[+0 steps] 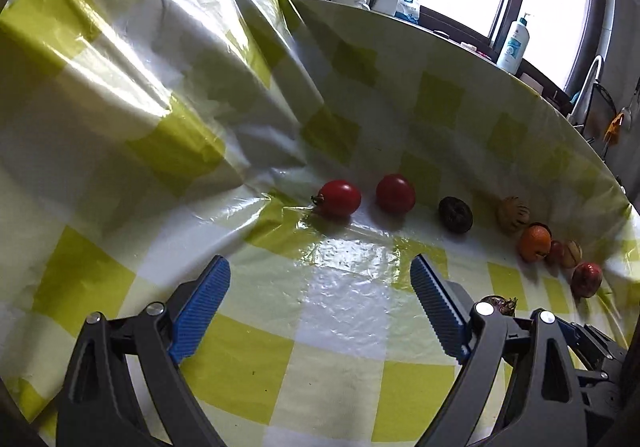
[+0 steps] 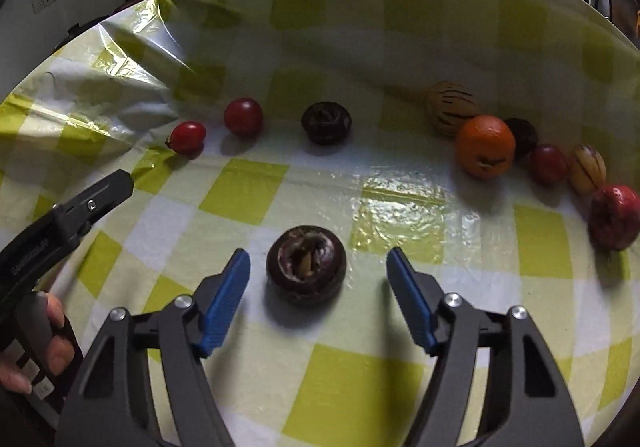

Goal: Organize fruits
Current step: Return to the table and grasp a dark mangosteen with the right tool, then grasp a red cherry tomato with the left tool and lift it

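Fruits lying spread over the checked tablecloth: two red tomatoes and a dark mangosteen spaced in a row at the left, seemingly sorted; orange, striped melons and red fruit bunching together at the right, likely awaiting their turn. Right gripper hovering with fingers spread wide either side of another mangosteen, not touching, probably lining up a grasp. Left gripper waiting, fingers apart, gripping nothing, pointing toward the tomato row.
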